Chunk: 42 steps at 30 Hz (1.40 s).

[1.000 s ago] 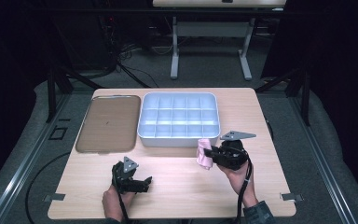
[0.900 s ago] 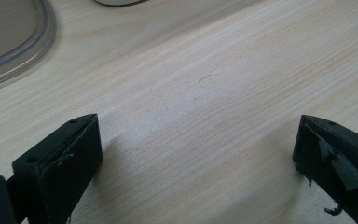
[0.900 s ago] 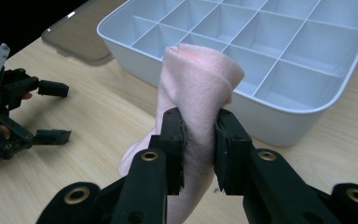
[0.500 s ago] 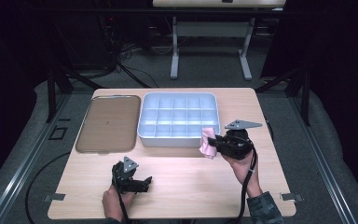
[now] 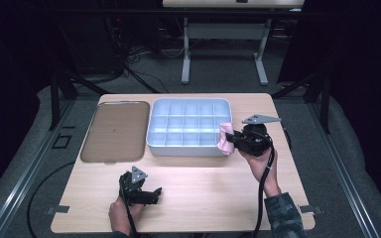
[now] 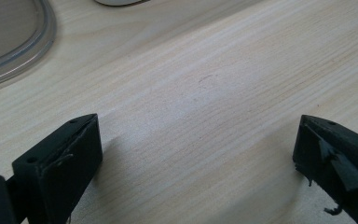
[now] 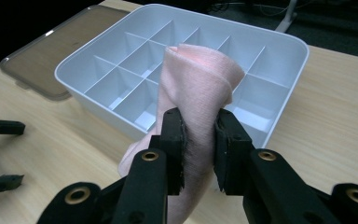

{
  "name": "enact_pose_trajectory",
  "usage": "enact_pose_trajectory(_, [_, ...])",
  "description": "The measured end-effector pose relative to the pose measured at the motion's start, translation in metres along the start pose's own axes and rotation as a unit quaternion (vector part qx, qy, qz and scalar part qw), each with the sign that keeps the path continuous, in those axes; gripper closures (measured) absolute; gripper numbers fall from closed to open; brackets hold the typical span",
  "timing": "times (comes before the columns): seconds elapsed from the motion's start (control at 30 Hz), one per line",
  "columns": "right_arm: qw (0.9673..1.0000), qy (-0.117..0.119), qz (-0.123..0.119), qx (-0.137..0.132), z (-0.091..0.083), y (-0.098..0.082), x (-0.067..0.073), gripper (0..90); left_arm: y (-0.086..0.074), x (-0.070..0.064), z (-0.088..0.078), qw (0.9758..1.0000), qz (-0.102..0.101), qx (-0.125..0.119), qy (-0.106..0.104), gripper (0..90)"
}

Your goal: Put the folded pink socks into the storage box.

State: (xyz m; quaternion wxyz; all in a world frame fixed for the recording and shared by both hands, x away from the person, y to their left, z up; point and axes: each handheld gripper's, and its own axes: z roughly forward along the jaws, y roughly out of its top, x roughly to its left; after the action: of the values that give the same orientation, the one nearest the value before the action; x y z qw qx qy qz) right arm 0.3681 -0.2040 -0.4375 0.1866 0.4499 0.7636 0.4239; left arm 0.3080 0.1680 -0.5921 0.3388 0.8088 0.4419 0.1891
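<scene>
A: Your right gripper (image 7: 199, 135) was clamped on the folded pink cloth (image 7: 200, 79), jaws pinching it mid-fold, held just at the near right corner of the white divided tray (image 5: 189, 148). Judgement: carry it higher so the hanging tail clears the wall, then centre over one compartment before you let go.

B: And your left gripper (image 6: 196, 158)?

A: Wide open, nothing in it, low over the bare counter (image 6: 205, 84).

B: View differences?

A: Right gripper view showed the pads biting the cloth and the empty cells. High view showed the brown lid (image 5: 115, 131) lying left of the tray, plus both grippers well apart.
</scene>
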Motion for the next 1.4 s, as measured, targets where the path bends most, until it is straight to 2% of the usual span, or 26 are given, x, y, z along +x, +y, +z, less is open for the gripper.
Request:
enact_pose_trajectory(0.37, [0.9993,-0.033,-0.017,-0.006,0.020,0.013,-0.011,75.3,0.000,0.000,0.000,1.0000,0.000,0.000,0.000,1.1])
enact_pose_trajectory(0.47, [0.9993,-0.034,-0.017,-0.007,0.027,0.016,-0.015,75.3,0.000,0.000,0.000,1.0000,0.000,0.000,0.000,1.1])
enact_pose_trajectory(0.77, [0.9984,-0.052,-0.014,0.018,0.058,0.016,-0.024,75.3,0.000,0.000,0.000,1.0000,0.000,0.000,0.000,1.1])
enact_pose_trajectory(0.97, [0.9968,-0.065,-0.028,0.037,0.077,0.014,-0.024,75.2,0.000,0.000,0.000,1.0000,0.000,0.000,0.000,1.1])
enact_pose_trajectory(1.1, [0.9965,-0.067,-0.029,0.039,0.083,0.013,-0.023,75.1,0.000,0.000,0.000,1.0000,0.001,0.000,0.000,1.1])
enact_pose_trajectory(1.33, [0.9928,-0.092,-0.046,0.062,0.094,0.010,-0.023,75.1,0.000,0.000,0.000,1.0000,0.000,0.000,0.000,1.1])
enact_pose_trajectory(1.4, [0.9908,-0.100,-0.053,0.073,0.095,0.010,-0.023,75.1,0.000,0.000,0.000,1.0000,0.000,0.000,0.000,1.1])
